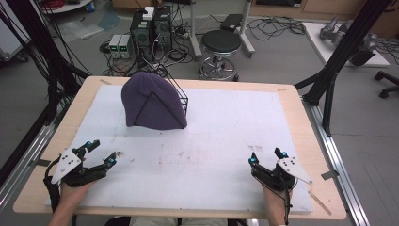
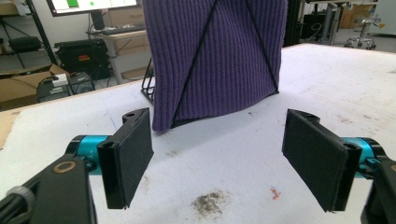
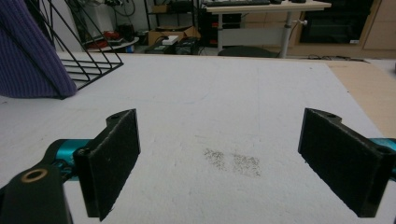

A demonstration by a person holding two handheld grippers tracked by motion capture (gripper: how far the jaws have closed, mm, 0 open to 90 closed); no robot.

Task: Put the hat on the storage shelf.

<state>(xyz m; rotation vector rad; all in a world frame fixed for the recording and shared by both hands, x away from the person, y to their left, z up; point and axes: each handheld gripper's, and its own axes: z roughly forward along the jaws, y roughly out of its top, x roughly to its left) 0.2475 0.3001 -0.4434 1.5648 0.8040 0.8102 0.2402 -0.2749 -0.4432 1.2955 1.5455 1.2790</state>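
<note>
Draping purple beanie [image 1: 153, 104] hides most of black wire rack [image 1: 181, 96].

text: none legible | labels/brands/numbers: none legible | monitor [image 2: 93, 4] beyond the tabletop: green and white patches on its screen, too small and blurred to read | boxes on the floor [image 1: 120, 45]: lit fronts, nothing readable
</note>
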